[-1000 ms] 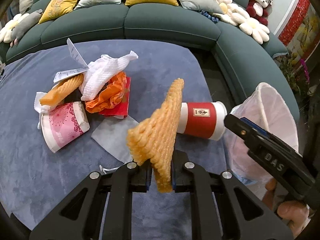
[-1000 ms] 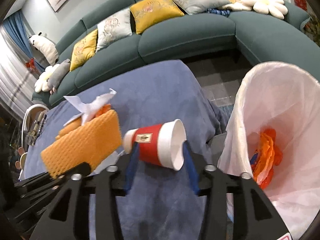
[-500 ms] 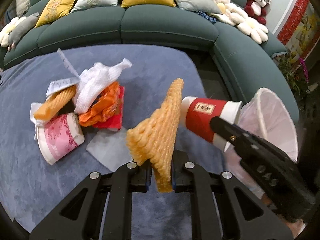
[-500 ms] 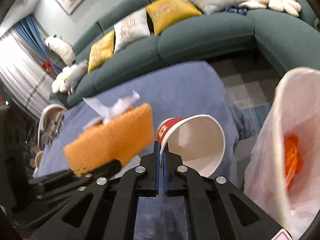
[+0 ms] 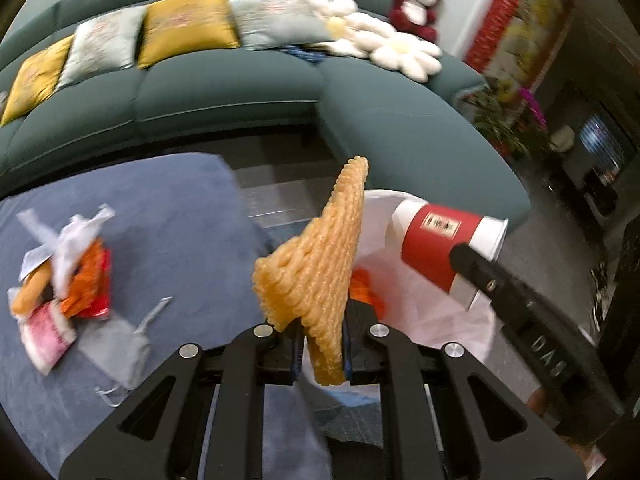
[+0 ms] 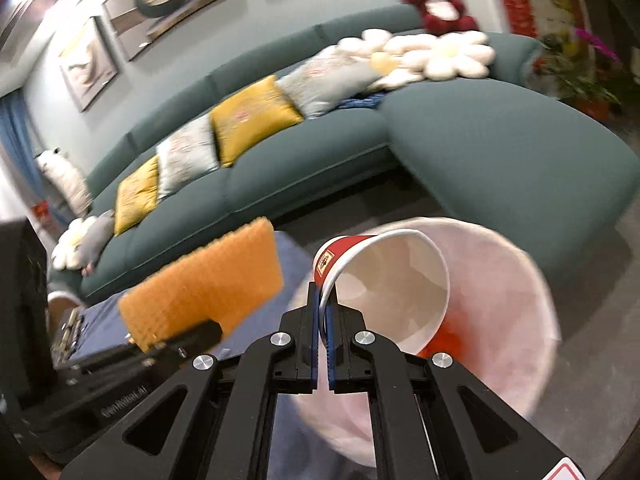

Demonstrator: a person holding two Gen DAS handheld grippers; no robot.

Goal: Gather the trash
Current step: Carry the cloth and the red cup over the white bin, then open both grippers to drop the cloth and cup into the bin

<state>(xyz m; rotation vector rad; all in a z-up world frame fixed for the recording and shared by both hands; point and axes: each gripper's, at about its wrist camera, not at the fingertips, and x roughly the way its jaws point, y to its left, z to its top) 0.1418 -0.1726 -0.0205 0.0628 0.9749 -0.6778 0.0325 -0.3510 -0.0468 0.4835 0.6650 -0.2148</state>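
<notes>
My left gripper (image 5: 322, 344) is shut on an orange foam net sleeve (image 5: 320, 264), held upright over the near rim of the white-lined trash bin (image 5: 432, 320). My right gripper (image 6: 323, 312) is shut on the rim of a red paper cup (image 6: 384, 280), which tilts with its mouth toward the camera above the bin (image 6: 504, 280). The left wrist view shows the red cup (image 5: 440, 240) and the right gripper's finger (image 5: 520, 304) at the right. The sleeve (image 6: 204, 284) appears left of the cup in the right wrist view. Orange trash (image 5: 366, 284) lies inside the bin.
A pile of trash (image 5: 64, 272) with a pink cup, white tissue, orange and red wrappers, plus a grey cloth (image 5: 116, 352), lies on the blue-covered table (image 5: 168, 220). A green sofa (image 5: 240, 92) with cushions curves behind. The bin stands on the floor beside the table's edge.
The right gripper closed on the red cup's rim and lifted it off the table. Both grippers swung right and up, from over the table to over the bin.
</notes>
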